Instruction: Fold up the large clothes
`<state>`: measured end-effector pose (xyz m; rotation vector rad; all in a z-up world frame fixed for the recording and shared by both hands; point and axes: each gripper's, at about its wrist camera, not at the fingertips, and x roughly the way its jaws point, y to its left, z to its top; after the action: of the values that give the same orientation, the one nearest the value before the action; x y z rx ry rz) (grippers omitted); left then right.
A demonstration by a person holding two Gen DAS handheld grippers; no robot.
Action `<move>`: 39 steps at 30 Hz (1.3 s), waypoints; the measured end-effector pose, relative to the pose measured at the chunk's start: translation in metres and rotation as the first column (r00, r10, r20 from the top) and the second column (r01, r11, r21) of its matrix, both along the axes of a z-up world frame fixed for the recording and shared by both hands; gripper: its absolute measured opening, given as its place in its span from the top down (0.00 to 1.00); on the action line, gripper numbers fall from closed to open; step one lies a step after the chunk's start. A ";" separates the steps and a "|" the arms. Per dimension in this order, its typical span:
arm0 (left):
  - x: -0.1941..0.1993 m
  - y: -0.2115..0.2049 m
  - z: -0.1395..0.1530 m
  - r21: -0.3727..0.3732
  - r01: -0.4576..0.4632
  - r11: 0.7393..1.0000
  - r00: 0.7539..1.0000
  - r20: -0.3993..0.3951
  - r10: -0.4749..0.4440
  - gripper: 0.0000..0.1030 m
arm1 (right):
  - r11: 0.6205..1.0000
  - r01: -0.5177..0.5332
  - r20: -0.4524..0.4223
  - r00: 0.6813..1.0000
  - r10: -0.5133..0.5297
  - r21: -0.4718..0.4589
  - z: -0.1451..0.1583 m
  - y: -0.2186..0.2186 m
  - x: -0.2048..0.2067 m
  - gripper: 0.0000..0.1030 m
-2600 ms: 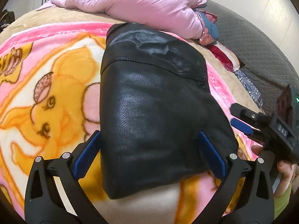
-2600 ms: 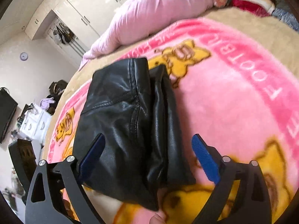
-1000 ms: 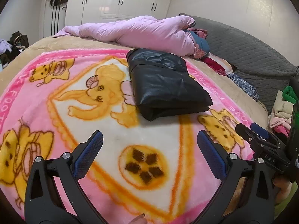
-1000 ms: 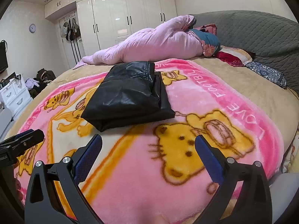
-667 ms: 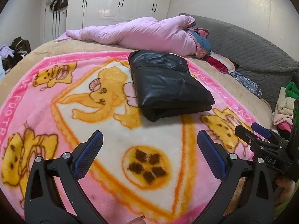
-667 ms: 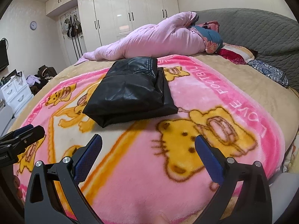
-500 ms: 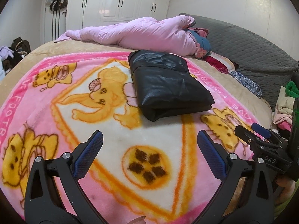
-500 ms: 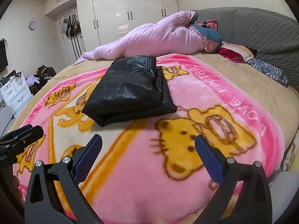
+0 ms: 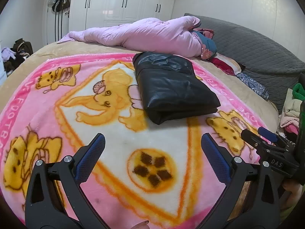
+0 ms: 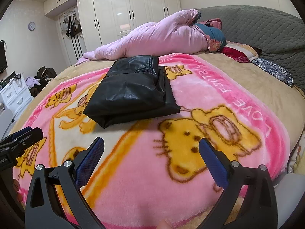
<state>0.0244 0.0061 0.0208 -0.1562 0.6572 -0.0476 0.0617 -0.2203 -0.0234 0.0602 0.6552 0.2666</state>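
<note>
Black leather garment (image 9: 173, 87), folded into a thick, neat rectangle, lies on a pink cartoon-print blanket (image 9: 114, 152) that covers most of a large bed. It sits toward the far middle of the blanket, just in front of a long rolled pink duvet (image 9: 144, 35) lying across the bed's far side. A grey quilted headboard (image 10: 263, 28) curves along the right, and white wardrobes (image 10: 133, 9) stand behind.

Both handheld grippers hover low over the blanket's near edge, well apart from the garment. The left gripper (image 9: 151, 148) has its jaws spread wide and holds nothing. The right gripper (image 10: 151, 149) is likewise spread wide and empty.

Judging by the compact, layered bundle with no loose sleeves or hems showing, the folding looks finished. Little seems left beyond perhaps setting the bundle aside.
</note>
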 end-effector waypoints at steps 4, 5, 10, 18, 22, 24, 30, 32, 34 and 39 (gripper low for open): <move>0.000 0.000 0.000 0.000 0.002 1.000 1.000 0.000 -0.002 0.08 | 1.000 0.002 0.001 1.000 -0.002 -0.002 -0.002 -0.001 0.000 0.04; 0.000 0.000 0.000 0.002 0.002 1.000 1.000 -0.004 -0.002 0.08 | 1.000 0.003 0.001 1.000 -0.003 -0.001 -0.002 -0.001 0.000 0.04; 0.000 0.000 -0.001 0.005 0.001 1.000 1.000 -0.012 -0.001 0.08 | 1.000 0.001 0.002 1.000 -0.001 -0.002 -0.002 -0.001 0.000 0.04; -0.001 0.001 -0.001 0.012 -0.001 1.000 1.000 -0.011 0.001 0.08 | 1.000 0.002 0.000 1.000 -0.002 -0.002 -0.002 -0.001 -0.001 0.04; 0.000 0.000 -0.002 0.011 -0.006 1.000 1.000 -0.015 0.006 0.08 | 1.000 0.004 0.003 1.000 -0.004 -0.006 -0.002 -0.001 -0.002 0.04; 0.000 0.000 -0.001 0.012 -0.005 1.000 1.000 -0.014 0.006 0.08 | 1.000 0.003 0.001 1.000 -0.003 -0.004 -0.002 -0.001 -0.001 0.04; 0.000 0.001 -0.002 0.014 -0.010 1.000 1.000 -0.015 0.011 0.08 | 1.000 0.002 0.002 1.000 -0.002 -0.007 -0.002 -0.001 -0.002 0.04; 0.000 0.001 -0.002 0.014 -0.011 1.000 1.000 -0.014 0.011 0.08 | 1.000 0.002 0.002 1.000 -0.002 -0.006 -0.001 -0.001 -0.002 0.04; 0.000 0.002 -0.002 0.013 -0.011 1.000 1.000 -0.015 0.011 0.08 | 1.000 0.004 0.002 1.000 -0.004 -0.007 -0.001 -0.001 -0.003 0.04; 0.000 0.002 -0.002 0.011 -0.007 1.000 1.000 -0.016 0.007 0.08 | 1.000 0.007 0.002 1.000 -0.007 -0.007 0.000 -0.004 -0.004 0.04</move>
<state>0.0246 0.0076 0.0185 -0.1480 0.6728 -0.0361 0.0576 -0.2239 -0.0239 0.0552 0.6542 0.2571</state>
